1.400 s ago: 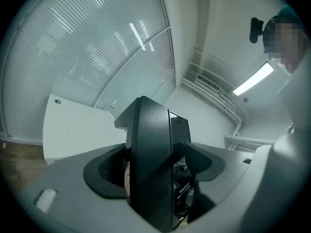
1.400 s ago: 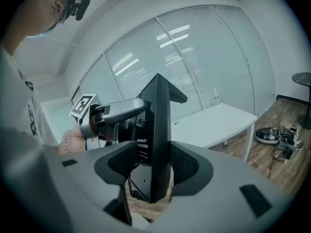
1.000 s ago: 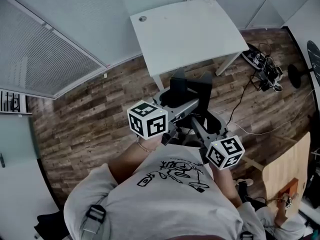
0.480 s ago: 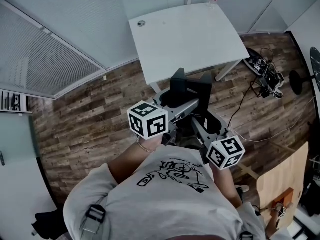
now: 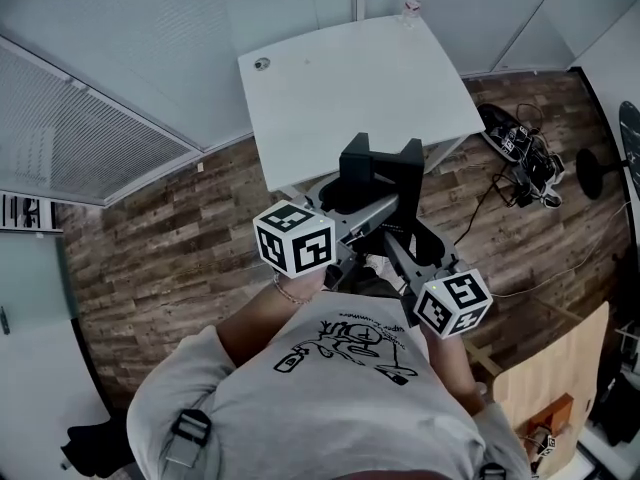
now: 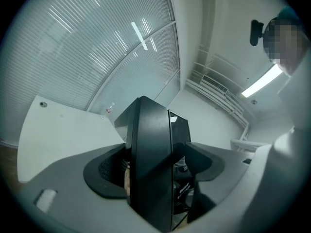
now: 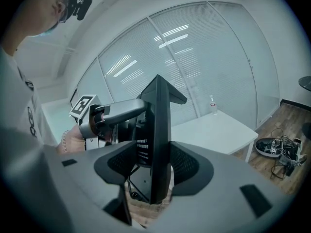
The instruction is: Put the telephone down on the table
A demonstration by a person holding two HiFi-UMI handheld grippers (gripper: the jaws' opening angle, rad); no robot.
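I hold a black telephone (image 5: 380, 171) in the air with both grippers, just short of the near edge of a white table (image 5: 350, 78). My left gripper (image 5: 347, 206) is shut on its left side. My right gripper (image 5: 402, 230) is shut on its right side. In the left gripper view the telephone (image 6: 150, 149) stands edge-on between the pads of the left gripper (image 6: 155, 176), with the table (image 6: 53, 135) beyond. In the right gripper view the right gripper (image 7: 155, 166) clamps the thin black telephone (image 7: 160, 125), and the table (image 7: 214, 130) lies behind.
A small clear bottle (image 5: 410, 6) stands at the table's far edge, and a round grommet (image 5: 261, 64) sits at its left corner. Cables and a power strip (image 5: 520, 148) lie on the wood floor at the right. A wooden board (image 5: 560, 363) is at the lower right. Glass walls with blinds stand behind.
The table has drawn nearer and shows more fully in the head view. Both grippers keep the same hold on the telephone.
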